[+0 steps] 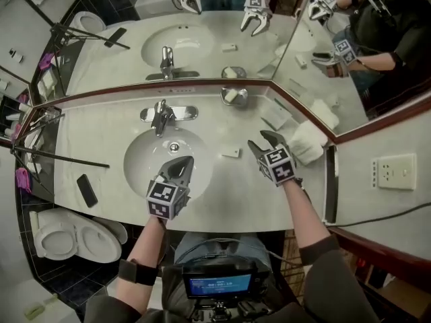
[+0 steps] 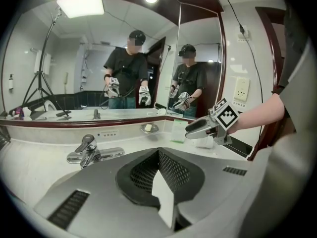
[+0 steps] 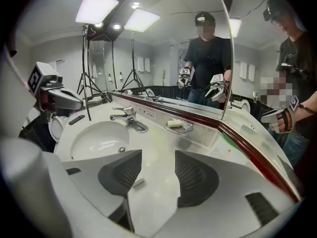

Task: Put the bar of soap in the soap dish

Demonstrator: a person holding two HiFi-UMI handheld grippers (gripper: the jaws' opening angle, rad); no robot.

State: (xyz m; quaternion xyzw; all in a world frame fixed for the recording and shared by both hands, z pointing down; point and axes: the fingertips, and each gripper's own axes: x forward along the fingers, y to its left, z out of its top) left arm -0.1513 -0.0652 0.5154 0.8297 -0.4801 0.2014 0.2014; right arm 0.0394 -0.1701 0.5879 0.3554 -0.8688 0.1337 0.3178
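Hovering above the countertop (image 1: 222, 184), the right gripper (image 1: 262, 142) has its jaws spread, nothing pinched. The left gripper (image 1: 182, 165) hangs over the basin (image 1: 145, 155), lower left of center, jaws pressed together, empty. A small white rectangular bar (image 1: 230, 153) lies flat at center frame, just left of the right gripper and well apart from the soap dish (image 1: 243, 101) at upper center, which holds 1 pale oval bar (image 1: 231, 95). The small bar is probably the soap to move. It looks light, stiff and likely slick. Pinch low across its narrow sides.
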